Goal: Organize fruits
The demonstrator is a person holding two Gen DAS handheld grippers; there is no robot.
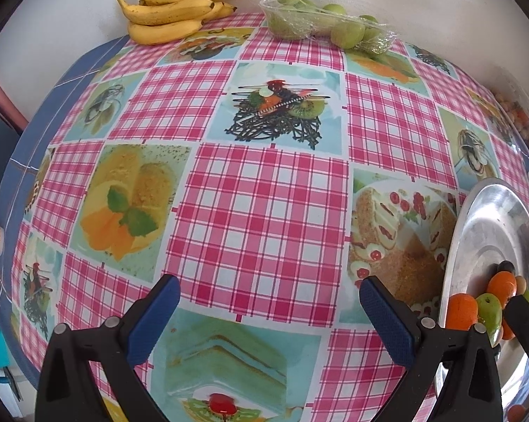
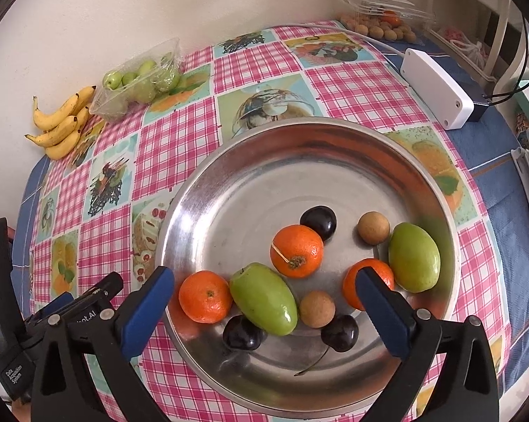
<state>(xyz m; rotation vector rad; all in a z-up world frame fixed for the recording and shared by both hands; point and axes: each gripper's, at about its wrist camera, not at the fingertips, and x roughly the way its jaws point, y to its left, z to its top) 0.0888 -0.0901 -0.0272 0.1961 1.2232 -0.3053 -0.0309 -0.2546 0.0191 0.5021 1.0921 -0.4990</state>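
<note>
A steel plate [image 2: 229, 183] holds three mandarins [image 2: 296, 250], two green fruits [image 2: 263, 297], dark plums [image 2: 319, 221] and small brown fruits [image 2: 372, 227]. My right gripper [image 2: 264, 313] is open and empty, hovering over the plate's near side. My left gripper [image 1: 269, 316] is open and empty above the checked tablecloth, left of the plate [image 1: 489, 218]. A bunch of bananas [image 1: 172, 7] and a clear tray of green fruits [image 1: 320, 21] lie at the far edge by the wall; both also show in the right wrist view, the bananas [image 2: 62, 125] and the tray [image 2: 137, 77].
A white box [image 2: 436, 88] with a cable lies right of the plate. A clear punnet of small brown fruits [image 2: 384, 17] stands at the far right corner. The other gripper [image 2: 53, 320] shows at lower left. A wall runs behind the table.
</note>
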